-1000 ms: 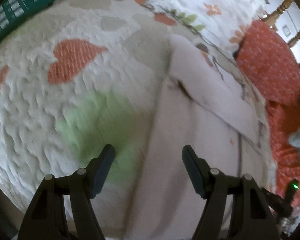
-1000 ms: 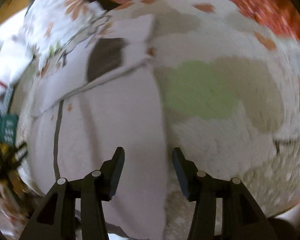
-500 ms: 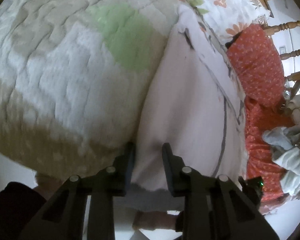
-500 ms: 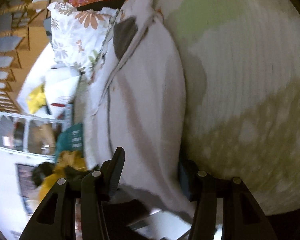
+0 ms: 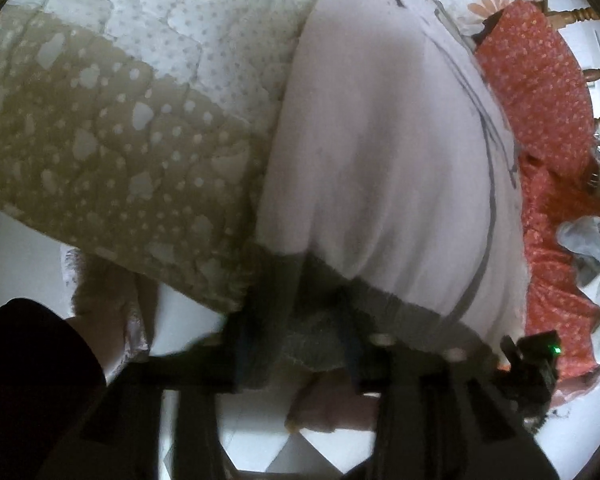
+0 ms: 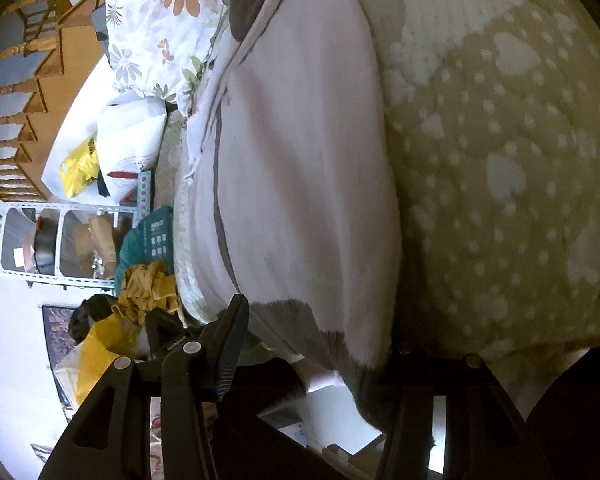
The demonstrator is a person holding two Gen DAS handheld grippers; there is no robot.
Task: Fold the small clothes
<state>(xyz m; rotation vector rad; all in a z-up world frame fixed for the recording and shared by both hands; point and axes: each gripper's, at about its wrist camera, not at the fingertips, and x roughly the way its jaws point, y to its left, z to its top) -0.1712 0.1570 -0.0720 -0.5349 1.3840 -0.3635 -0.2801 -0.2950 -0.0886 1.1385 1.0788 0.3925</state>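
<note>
Bedroom setting; quilted bedspread (image 5: 112, 128) with pale heart and dot print covers the bed and serves as folding surface.

Item: pale lilac garment (image 5: 380, 152), grey ribbed hem (image 5: 340, 300), laid lengthwise on the bedspread, hem at the near edge of the bed and hanging slightly over it.

Risks, as I judge them:
- Uneven lift. If one hem corner is gripped deeper than the other, the fold line would run crooked.
- Slip. The hem is soft knit; a shallow pinch could let it slide out mid-lift.
- Snag. My left claw sits close to the bedspread edge and might catch the quilt together with the hem.
- Drag. Pulling before lifting would slide the whole garment off the bed.

Pose, left claw (image 5: 296, 320): low at the bed's edge, pointing along the garment, fingers drawn close about the hem's left corner; blurred, so it seems clenched on the cloth, though I cannot be sure.

Pose, right claw (image 6: 316, 356): level with the bed edge, fingers spread to either side of the hem's right corner, cloth lying between them, one finger (image 6: 230, 344) clear in view, the other hidden behind the fabric. Not yet clenched.

Surroundings: floral pillow (image 6: 156, 36), orange patterned cloth (image 5: 540, 92), white shelf unit (image 6: 56, 244).
</note>
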